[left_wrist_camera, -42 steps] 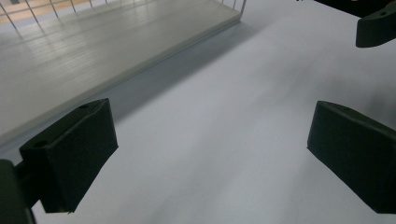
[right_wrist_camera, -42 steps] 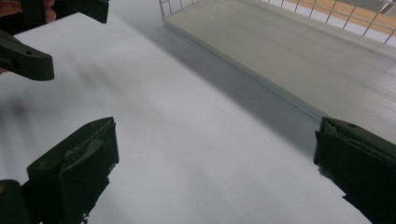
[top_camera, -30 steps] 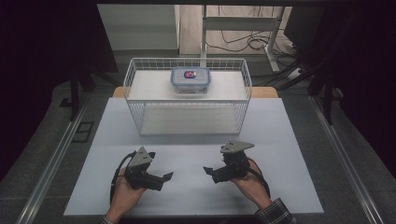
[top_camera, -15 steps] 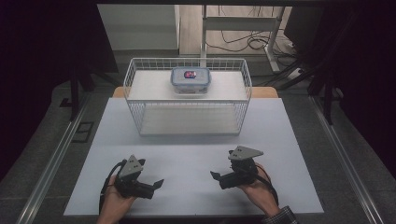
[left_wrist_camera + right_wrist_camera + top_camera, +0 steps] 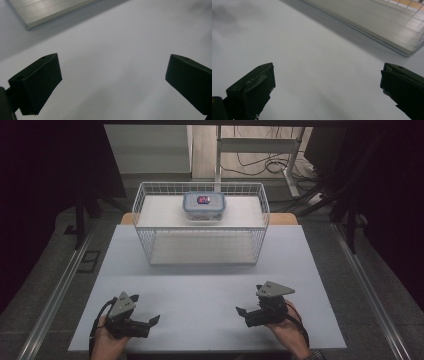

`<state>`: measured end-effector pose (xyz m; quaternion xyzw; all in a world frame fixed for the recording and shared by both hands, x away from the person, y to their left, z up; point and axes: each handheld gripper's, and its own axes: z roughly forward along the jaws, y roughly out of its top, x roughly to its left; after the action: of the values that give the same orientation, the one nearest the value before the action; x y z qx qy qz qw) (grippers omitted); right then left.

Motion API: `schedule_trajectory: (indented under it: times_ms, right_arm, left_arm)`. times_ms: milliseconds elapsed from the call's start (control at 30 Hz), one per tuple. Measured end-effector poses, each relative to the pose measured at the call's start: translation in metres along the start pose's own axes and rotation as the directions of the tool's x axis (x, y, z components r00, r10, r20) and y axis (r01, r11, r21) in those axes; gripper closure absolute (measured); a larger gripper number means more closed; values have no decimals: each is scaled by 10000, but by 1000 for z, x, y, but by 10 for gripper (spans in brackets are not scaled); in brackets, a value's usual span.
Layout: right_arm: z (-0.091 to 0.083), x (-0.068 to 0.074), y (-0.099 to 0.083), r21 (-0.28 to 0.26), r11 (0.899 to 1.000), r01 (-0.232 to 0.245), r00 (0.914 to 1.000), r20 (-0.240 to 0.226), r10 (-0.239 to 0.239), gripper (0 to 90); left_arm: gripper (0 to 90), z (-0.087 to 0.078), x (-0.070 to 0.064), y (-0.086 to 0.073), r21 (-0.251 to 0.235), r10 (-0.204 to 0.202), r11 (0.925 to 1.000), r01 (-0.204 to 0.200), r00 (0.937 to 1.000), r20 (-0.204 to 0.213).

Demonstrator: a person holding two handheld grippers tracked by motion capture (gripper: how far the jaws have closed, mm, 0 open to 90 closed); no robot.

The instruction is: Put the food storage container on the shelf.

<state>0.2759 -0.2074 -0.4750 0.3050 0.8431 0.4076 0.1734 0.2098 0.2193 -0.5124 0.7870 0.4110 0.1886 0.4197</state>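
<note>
Lidded container in wire basket, well beyond 2 wide-open, empty grippers: left gripper, right gripper.

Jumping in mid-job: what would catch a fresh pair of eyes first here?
The white wire basket at the far middle of the white table, with a lidded clear container inside it toward the back. Then the two open grippers low at the near edge, the left gripper and the right gripper, both far from the basket.
</note>
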Motion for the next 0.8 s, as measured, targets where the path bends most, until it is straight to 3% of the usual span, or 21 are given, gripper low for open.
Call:
schedule_trajectory:
  times_ms: [467, 800]
  right_arm:
    - [-21, -9, -17, -149, 9995, -269, 9977, 623, 278, 0]
    - [-37, -21, -37, -79, 9983, -569, 9897, 1308, 575, 0]
  left_arm:
    - [4, -23, 13, -18, -92, -340, 9994, 335, 9976, -609]
    - [5, -35, 22, -32, 49, -488, 9987, 498, 9915, -1208]
